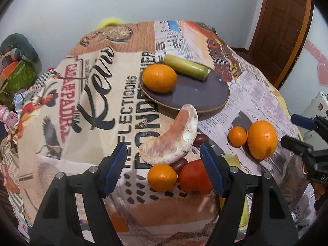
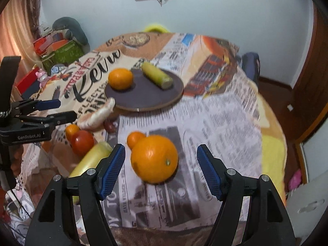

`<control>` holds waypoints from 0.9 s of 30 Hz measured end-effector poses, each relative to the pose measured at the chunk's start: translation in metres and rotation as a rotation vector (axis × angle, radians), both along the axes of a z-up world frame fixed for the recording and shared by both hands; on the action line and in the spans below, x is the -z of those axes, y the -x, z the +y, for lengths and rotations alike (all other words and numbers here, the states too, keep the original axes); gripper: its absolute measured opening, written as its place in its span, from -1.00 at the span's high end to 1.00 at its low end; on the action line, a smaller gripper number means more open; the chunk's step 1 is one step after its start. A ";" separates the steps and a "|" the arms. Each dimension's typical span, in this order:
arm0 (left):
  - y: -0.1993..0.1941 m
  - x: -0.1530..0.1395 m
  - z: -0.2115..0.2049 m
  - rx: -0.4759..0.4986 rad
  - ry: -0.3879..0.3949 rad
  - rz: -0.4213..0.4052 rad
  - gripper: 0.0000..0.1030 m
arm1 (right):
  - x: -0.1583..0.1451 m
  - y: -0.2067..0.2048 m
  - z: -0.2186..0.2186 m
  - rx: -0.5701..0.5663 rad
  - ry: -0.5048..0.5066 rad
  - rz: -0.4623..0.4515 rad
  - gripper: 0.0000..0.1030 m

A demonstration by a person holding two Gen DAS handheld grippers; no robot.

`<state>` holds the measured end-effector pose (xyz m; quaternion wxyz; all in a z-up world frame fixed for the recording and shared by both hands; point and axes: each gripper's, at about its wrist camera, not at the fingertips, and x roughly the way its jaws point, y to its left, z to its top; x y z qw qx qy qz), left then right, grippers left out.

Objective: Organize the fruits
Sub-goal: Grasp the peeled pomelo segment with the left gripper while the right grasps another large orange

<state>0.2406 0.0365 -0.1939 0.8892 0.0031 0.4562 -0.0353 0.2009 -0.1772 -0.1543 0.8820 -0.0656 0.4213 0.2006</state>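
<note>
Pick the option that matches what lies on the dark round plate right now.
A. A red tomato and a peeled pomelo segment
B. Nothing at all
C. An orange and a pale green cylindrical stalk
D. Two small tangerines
C: in the right wrist view, the dark round plate carries one orange and the pale green cylindrical stalk; every other fruit sits on the printed tablecloth.

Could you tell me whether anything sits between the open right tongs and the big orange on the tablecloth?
Nothing visible does: the right tongs are open with the big orange directly ahead; the small orange touches its far side.
</note>
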 end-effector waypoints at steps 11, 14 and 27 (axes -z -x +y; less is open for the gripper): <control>-0.032 0.034 -0.008 0.033 0.009 0.065 -0.41 | 0.032 -0.011 0.004 -0.002 -0.032 0.105 -0.35; -0.039 0.042 -0.009 0.038 -0.001 0.077 -0.41 | 0.037 -0.014 0.006 -0.006 -0.042 0.123 -0.35; -0.056 0.049 -0.001 0.051 0.070 0.077 -0.14 | 0.047 -0.020 0.008 -0.027 -0.068 0.148 -0.28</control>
